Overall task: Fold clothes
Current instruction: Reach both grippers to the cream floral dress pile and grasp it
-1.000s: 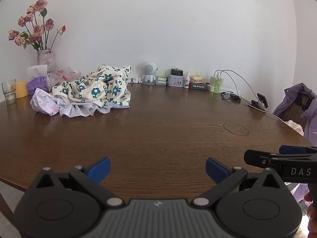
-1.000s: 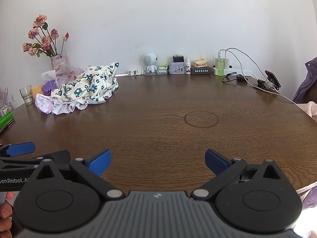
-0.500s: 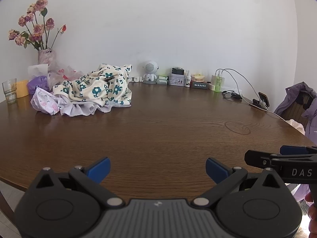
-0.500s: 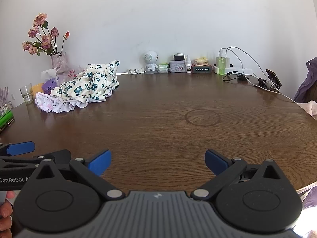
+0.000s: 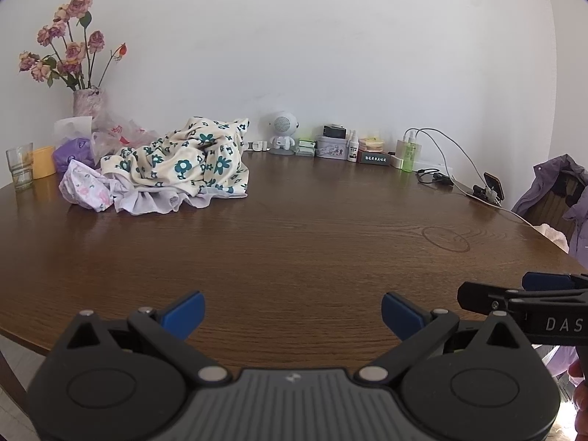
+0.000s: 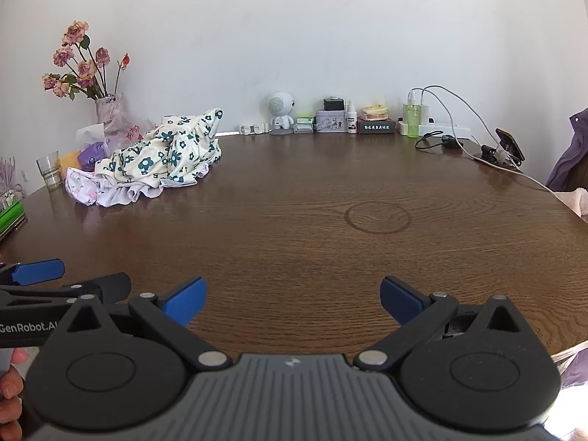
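A crumpled pile of clothes [image 5: 172, 169] lies at the far left of the round wooden table [image 5: 312, 242]: a cream garment with teal flowers on top, pale lilac and pink-print pieces under it. The same pile [image 6: 154, 158] shows in the right wrist view. My left gripper [image 5: 292, 312] hovers open over the table's near edge, nothing between its blue pads. My right gripper [image 6: 292, 297] is open too, beside it on the right, also empty. Both are far from the pile. The right gripper's side [image 5: 529, 305] shows in the left view, the left gripper's side [image 6: 55, 286] in the right view.
Along the wall stand a vase of dried roses [image 5: 82, 99], a glass [image 5: 20, 165], a small white robot figure [image 5: 283, 136], tins, bottles and a charger with cables [image 5: 441, 169]. A phone on a stand [image 6: 509, 145] sits at the right; a purple jacket [image 5: 555, 191] hangs on a chair.
Both grippers have drifted slightly forward and a little left over the table; the clothes pile appears marginally nearer. Both stay open and empty.
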Demonstrator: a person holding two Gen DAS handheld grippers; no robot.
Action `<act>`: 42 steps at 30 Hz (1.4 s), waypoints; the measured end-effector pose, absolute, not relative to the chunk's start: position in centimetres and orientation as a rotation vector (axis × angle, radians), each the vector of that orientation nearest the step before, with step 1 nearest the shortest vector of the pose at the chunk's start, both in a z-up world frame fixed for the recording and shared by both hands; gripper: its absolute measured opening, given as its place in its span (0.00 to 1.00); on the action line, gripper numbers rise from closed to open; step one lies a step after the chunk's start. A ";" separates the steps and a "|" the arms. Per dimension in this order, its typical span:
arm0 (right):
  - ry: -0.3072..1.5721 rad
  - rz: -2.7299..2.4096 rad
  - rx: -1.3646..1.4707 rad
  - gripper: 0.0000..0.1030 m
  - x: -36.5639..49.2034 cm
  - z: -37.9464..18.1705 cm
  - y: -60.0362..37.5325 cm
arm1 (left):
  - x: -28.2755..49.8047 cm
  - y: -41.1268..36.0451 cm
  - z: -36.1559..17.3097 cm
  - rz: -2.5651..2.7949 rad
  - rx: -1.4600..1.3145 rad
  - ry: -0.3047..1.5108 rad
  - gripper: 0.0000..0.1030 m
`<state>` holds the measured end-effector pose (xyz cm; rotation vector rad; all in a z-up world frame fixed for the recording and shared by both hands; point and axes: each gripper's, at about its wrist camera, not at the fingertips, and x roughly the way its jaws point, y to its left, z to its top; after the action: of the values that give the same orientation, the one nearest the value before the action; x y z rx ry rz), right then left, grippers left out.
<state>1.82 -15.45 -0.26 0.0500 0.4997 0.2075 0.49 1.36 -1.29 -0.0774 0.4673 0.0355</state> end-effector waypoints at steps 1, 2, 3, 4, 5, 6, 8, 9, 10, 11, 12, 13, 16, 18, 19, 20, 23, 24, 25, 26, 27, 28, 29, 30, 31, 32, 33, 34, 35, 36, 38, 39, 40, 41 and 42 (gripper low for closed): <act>0.499 0.210 0.050 1.00 1.9 -0.2 -15.4 | 0.6 1.4 -1.2 0.038 -0.077 0.468 1.00; 0.498 0.213 0.049 1.00 1.9 -0.1 -15.4 | 0.7 1.5 -1.2 0.041 -0.077 0.468 1.00; 0.498 0.216 0.049 1.00 2.0 -0.1 -15.3 | 0.8 1.5 -1.2 0.044 -0.076 0.467 1.00; 0.498 0.221 0.049 1.00 2.2 0.0 -15.3 | 0.9 1.6 -1.1 0.046 -0.076 0.467 1.00; 0.500 0.224 0.051 1.00 2.4 0.0 -15.2 | 1.0 1.8 -1.1 0.049 -0.078 0.469 1.00; 0.502 0.227 0.053 1.00 2.7 0.1 -15.2 | 1.2 1.9 -1.0 0.054 -0.080 0.471 1.00; 0.500 0.232 0.050 1.00 3.2 0.2 -14.9 | 1.5 2.1 -0.8 0.063 -0.080 0.469 1.00; 0.496 0.236 0.047 1.00 3.4 0.4 -14.8 | 1.7 2.3 -0.8 0.068 -0.078 0.467 1.00; 0.492 0.239 0.043 1.00 3.7 0.5 -14.6 | 1.9 2.4 -0.7 0.073 -0.075 0.465 1.00; 0.485 0.243 0.039 1.00 3.9 0.7 -14.5 | 2.1 2.6 -0.5 0.080 -0.071 0.462 1.00; 0.478 0.248 0.034 1.00 4.2 0.9 -14.3 | 2.3 2.8 -0.4 0.084 -0.069 0.459 1.00; 0.470 0.253 0.027 1.00 4.6 1.2 -14.0 | 2.6 3.1 -0.2 0.087 -0.069 0.457 1.00; 0.453 0.278 0.002 1.00 6.0 1.9 -12.9 | 3.6 4.3 0.4 0.099 -0.070 0.454 1.00; 0.454 0.306 -0.003 1.00 7.2 2.5 -12.1 | 4.4 5.3 1.0 0.108 -0.070 0.452 1.00; 0.457 0.323 -0.005 1.00 8.0 2.8 -11.7 | 4.9 6.1 1.4 0.114 -0.072 0.449 1.00; 0.460 0.342 -0.008 1.00 8.8 3.2 -11.2 | 5.4 6.9 1.9 0.119 -0.073 0.445 1.00; 0.467 0.408 -0.039 1.00 11.8 4.7 -9.3 | 7.5 9.4 3.6 0.147 -0.056 0.429 1.00; 0.467 0.433 -0.054 1.00 13.0 5.3 -8.4 | 8.3 10.3 4.2 0.159 -0.047 0.421 1.00; 0.469 0.455 -0.062 1.00 14.1 5.8 -7.7 | 9.1 11.0 4.7 0.172 -0.035 0.415 1.00; 0.474 0.480 -0.065 1.00 15.4 6.4 -6.8 | 10.0 11.8 5.2 0.188 -0.022 0.409 1.00; 0.479 0.505 -0.068 1.00 16.8 6.9 -6.0 | 11.0 12.6 5.5 0.211 -0.010 0.407 1.00; 0.484 0.527 -0.069 1.00 18.3 7.3 -5.0 | 12.0 13.4 5.7 0.234 0.001 0.407 1.00; 0.491 0.545 -0.071 1.00 19.7 7.7 -4.1 | 13.2 14.3 5.8 0.255 0.008 0.413 1.00; 0.499 0.553 -0.075 0.99 21.2 7.8 -3.1 | 14.4 15.1 5.8 0.262 0.012 0.427 1.00; 0.509 0.559 -0.079 0.98 22.6 7.9 -2.1 | 15.6 15.9 5.7 0.263 0.015 0.446 1.00; 0.523 0.564 -0.081 0.98 24.2 7.8 -1.1 | 16.9 16.7 5.5 0.264 0.017 0.465 1.00; 0.538 0.569 -0.083 0.96 25.7 7.6 -0.1 | 18.0 17.4 5.2 0.264 0.020 0.485 1.00; 0.552 0.573 -0.086 0.91 27.1 7.4 0.8 | 19.2 18.0 4.8 0.269 0.022 0.504 1.00; 0.566 0.573 -0.089 0.89 28.4 7.1 1.8 | 20.4 18.5 4.4 0.275 0.026 0.518 1.00; 0.584 0.574 -0.094 0.85 30.0 6.7 2.9 | 21.4 18.9 3.9 0.275 0.034 0.524 1.00; 0.613 0.579 -0.097 0.80 32.4 5.8 4.5 | 23.4 19.7 3.0 0.272 0.047 0.537 0.99; 0.626 0.580 -0.097 0.79 33.6 5.4 5.3 | 24.3 19.9 2.5 0.264 0.048 0.547 0.99; 0.642 0.580 -0.094 0.77 34.6 4.9 5.9 | 25.1 20.1 2.1 0.254 0.041 0.553 0.98; 0.660 0.583 -0.089 0.75 35.5 4.3 6.4 | 25.9 20.3 1.7 0.238 0.033 0.554 0.98; 0.685 0.594 -0.078 0.70 36.5 3.8 6.8 | 26.6 20.3 1.4 0.226 0.030 0.555 0.96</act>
<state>36.45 6.84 3.85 -0.0779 0.6847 0.5940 26.65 20.35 1.43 0.0297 0.5555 0.2263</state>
